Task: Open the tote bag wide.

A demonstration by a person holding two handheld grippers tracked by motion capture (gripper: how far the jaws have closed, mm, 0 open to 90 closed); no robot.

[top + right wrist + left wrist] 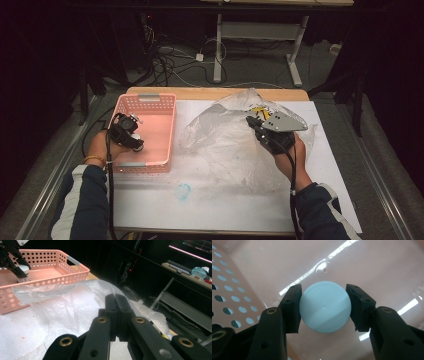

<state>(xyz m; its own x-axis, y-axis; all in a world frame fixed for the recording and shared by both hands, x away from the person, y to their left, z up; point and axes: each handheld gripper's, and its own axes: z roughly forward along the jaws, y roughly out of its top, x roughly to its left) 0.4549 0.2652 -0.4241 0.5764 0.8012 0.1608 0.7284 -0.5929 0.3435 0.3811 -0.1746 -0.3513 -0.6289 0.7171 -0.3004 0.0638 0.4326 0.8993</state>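
left gripper (325, 307): my jaws clamp a pale blue round cap (325, 307) from both sides, low inside the pink basket (165, 131) | right gripper (116, 315): my jaws pressed together, nothing visible between them, poised over the clear plastic bag (225, 140) beside the basket | table (210, 200): white sheet under both

A lab or recording room; black curtains (45, 60) close in a single table (210, 200); loose cables (170, 60) trail over the grey floor (260, 70); a height-adjustable desk (260, 30) stands behind; a keyboard (178, 266) rests on a side desk.
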